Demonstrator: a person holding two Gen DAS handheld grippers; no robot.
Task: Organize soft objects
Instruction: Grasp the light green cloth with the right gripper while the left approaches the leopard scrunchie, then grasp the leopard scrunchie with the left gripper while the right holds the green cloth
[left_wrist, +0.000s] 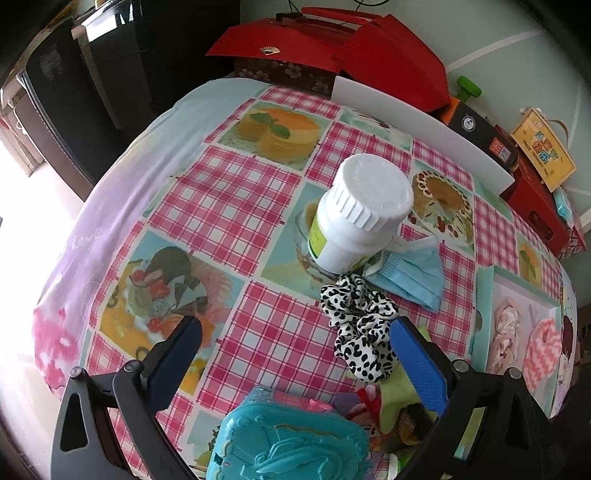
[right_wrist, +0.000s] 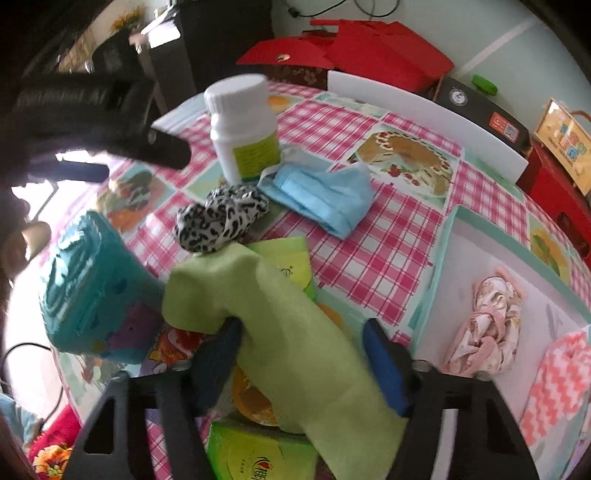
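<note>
A black-and-white leopard scrunchie (left_wrist: 360, 325) (right_wrist: 219, 218) lies on the checked tablecloth beside a blue face mask (left_wrist: 410, 275) (right_wrist: 321, 195). My left gripper (left_wrist: 295, 343) is open above the table, its right finger next to the scrunchie. A green cloth (right_wrist: 280, 332) hangs between the fingers of my right gripper (right_wrist: 303, 354), whose jaws stand wide apart; whether they grip it I cannot tell. A white tray (right_wrist: 476, 258) (left_wrist: 484, 306) at the right holds a floral scrunchie (right_wrist: 487, 328) and a pink zigzag cloth (right_wrist: 557, 384).
A white pill bottle (left_wrist: 354, 218) (right_wrist: 243, 125) stands behind the scrunchie. A teal box (left_wrist: 291, 439) (right_wrist: 92, 288) and green packets (right_wrist: 258, 458) lie near the front. Red boxes (left_wrist: 332, 44) and a white board (left_wrist: 417, 125) line the back.
</note>
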